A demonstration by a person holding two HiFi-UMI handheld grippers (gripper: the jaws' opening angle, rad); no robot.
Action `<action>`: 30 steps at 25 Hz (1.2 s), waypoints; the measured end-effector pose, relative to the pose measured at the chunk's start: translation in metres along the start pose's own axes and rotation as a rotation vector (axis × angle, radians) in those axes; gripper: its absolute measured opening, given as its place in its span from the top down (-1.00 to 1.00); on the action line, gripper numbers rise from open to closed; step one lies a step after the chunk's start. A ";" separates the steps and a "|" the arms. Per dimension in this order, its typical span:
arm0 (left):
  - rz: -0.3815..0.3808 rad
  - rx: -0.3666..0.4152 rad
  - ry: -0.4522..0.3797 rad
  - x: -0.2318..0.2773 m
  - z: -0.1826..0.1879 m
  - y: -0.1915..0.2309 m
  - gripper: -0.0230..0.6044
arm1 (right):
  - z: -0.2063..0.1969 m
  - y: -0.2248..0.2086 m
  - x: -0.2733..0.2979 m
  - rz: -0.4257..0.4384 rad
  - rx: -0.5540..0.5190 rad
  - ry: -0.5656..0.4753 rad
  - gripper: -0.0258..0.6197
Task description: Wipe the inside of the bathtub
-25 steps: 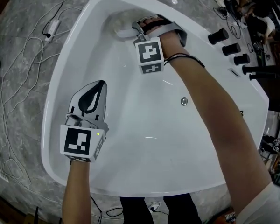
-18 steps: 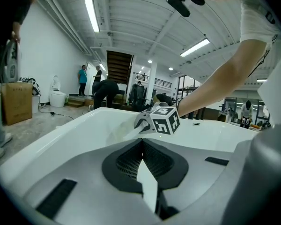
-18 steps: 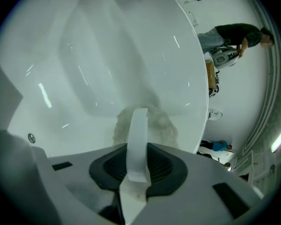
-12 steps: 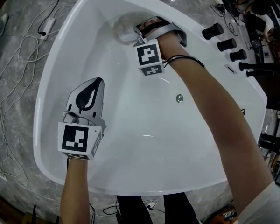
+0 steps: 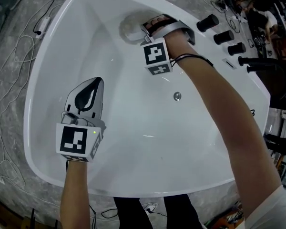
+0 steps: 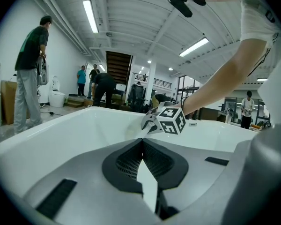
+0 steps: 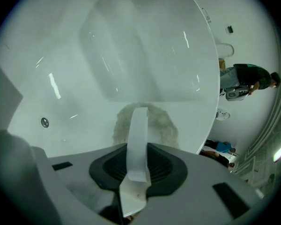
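The white corner bathtub (image 5: 47,104) fills the head view. At its far end my right gripper (image 5: 145,28) is shut on the white strap (image 7: 137,139) of a grey fluffy cloth (image 5: 131,27). The cloth (image 7: 165,123) is pressed flat against the tub's inner wall. My left gripper (image 5: 96,81) hovers over the tub's left side with its jaws shut on nothing. In the left gripper view the left gripper (image 6: 141,141) points across the tub at the right gripper's marker cube (image 6: 171,121).
A round drain (image 5: 177,96) sits in the tub floor, also seen as the drain (image 7: 45,122). Three black knobs (image 5: 226,36) and a dark faucet (image 5: 257,61) line the right rim. Cables (image 5: 9,66) lie on the grey floor at left. Several people (image 6: 30,74) stand beyond the tub.
The right gripper has slid the cloth a little along the far wall toward the knob side. The left gripper has stayed about where it was. The head view shifted.
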State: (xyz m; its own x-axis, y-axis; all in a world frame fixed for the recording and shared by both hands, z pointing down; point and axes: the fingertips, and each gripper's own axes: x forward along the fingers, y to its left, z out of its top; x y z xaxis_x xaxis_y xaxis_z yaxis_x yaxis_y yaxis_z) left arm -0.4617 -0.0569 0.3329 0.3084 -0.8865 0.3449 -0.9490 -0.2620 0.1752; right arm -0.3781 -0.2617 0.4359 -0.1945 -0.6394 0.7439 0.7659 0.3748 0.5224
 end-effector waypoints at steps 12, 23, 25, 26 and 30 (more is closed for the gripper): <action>-0.049 0.021 -0.005 0.023 0.007 -0.067 0.89 | -0.052 0.057 -0.026 -0.001 0.029 0.016 0.63; -0.102 0.049 0.008 0.047 0.008 -0.130 0.89 | -0.099 0.115 -0.044 0.003 0.061 0.031 0.63; -0.103 0.052 0.011 0.050 0.006 -0.139 0.89 | -0.108 0.126 -0.048 0.006 0.065 0.035 0.63; -0.104 0.052 0.013 0.051 0.005 -0.144 0.89 | -0.113 0.133 -0.050 0.008 0.066 0.036 0.63; -0.118 0.056 0.017 0.059 0.002 -0.169 0.89 | -0.131 0.158 -0.058 0.016 0.068 0.039 0.63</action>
State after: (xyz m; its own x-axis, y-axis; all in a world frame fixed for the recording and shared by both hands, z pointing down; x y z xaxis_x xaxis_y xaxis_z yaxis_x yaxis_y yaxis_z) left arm -0.2832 -0.0662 0.3217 0.4192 -0.8417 0.3404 -0.9079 -0.3857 0.1645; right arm -0.1653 -0.2536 0.4211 -0.1575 -0.6583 0.7361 0.7251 0.4289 0.5387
